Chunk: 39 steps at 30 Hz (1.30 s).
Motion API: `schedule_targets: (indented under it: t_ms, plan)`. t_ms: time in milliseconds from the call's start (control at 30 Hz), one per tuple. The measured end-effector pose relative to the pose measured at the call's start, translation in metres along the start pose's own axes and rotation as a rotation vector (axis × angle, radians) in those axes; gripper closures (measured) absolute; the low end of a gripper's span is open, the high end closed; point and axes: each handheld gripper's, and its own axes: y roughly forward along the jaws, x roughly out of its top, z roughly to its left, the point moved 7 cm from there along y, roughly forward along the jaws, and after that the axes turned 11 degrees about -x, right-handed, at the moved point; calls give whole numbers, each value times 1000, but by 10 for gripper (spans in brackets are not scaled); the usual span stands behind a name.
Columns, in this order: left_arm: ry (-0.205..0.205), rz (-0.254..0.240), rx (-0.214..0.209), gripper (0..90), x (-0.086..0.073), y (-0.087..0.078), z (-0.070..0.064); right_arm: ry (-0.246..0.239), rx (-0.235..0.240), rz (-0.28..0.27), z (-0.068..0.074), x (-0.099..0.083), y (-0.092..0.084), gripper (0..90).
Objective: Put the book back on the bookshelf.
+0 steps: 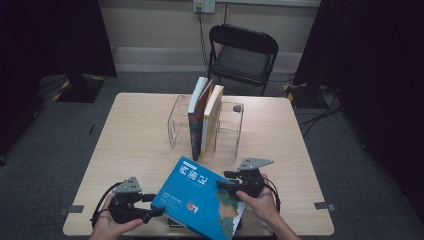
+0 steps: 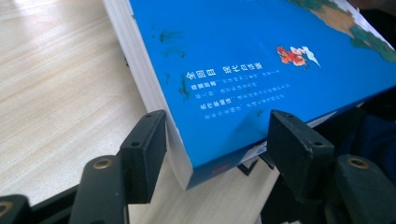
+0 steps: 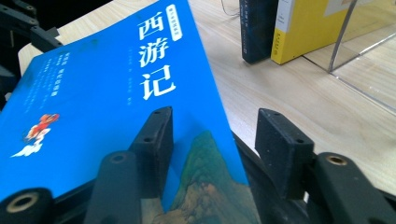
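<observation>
A thick blue book (image 1: 200,197) with white Chinese title characters lies slanted at the table's near edge and juts over it. My left gripper (image 1: 155,205) is at the book's near-left corner. In the left gripper view that corner (image 2: 243,60) sits between the jaws (image 2: 219,140), one jaw beside the white page edge, the other by the cover's lower edge. My right gripper (image 1: 222,181) is at the book's right edge. There one jaw stands over the cover (image 3: 107,93) and the other beside the book (image 3: 215,135). I see neither pair pressing on it.
A clear acrylic book stand (image 1: 230,125) in the middle of the wooden table (image 1: 135,130) holds a dark book (image 1: 196,125) and a yellow one (image 1: 210,120) upright. A black folding chair (image 1: 242,55) stands behind the table. Something dark lies under the blue book's near part.
</observation>
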Motion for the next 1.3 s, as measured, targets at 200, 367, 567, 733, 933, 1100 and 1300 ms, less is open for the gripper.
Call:
schedule_targets:
  t_ms: [200,367,567,733,933,1100,1300]
  plan:
    - [-17,-19,13,418,7,3,8,-3,8,5,0,-4,-6,504]
    - [-15,-15,23,424,9,3,10,2,6,1,1,-6,-8,506]
    - [-25,-25,30,428,12,5,13,0,-17,-3,1,-8,-11,498]
    - [-28,-28,36,431,16,7,18,-2,-32,-1,1,-9,-14,494]
    - [-28,-27,53,434,20,9,22,-3,-46,-1,1,-13,-19,491]
    - [-39,-30,66,436,26,11,26,1,-50,6,2,-17,-25,486]
    - [-38,-24,80,444,32,14,31,14,-48,6,3,-22,-31,481]
